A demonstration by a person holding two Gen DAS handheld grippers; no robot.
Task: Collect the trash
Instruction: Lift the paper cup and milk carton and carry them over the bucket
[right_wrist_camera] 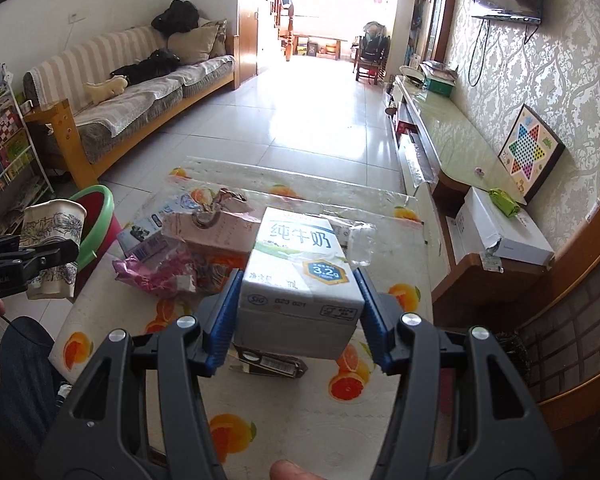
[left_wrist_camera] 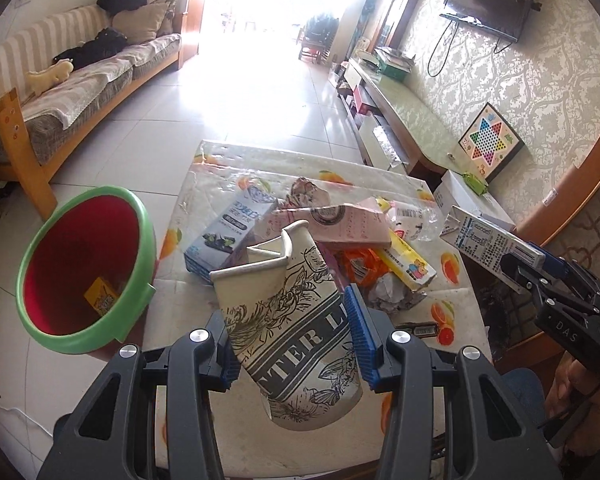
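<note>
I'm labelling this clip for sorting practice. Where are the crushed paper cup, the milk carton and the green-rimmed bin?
crushed paper cup [left_wrist_camera: 296, 332]: left wrist view, on its printed side wall.
milk carton [right_wrist_camera: 300, 276]: right wrist view, on its white upper face.
green-rimmed bin [left_wrist_camera: 146, 236]: left wrist view, on its green rim.

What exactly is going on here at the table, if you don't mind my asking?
A person is clearing trash off a small table using two handheld grippers. The left gripper is shut on a crumpled paper cup, and the right gripper is shut on a milk carton, both held above the table. More boxes and wrappers remain piled on it. A green-rimmed red bin beside the table holds a yellow packet.
</note>
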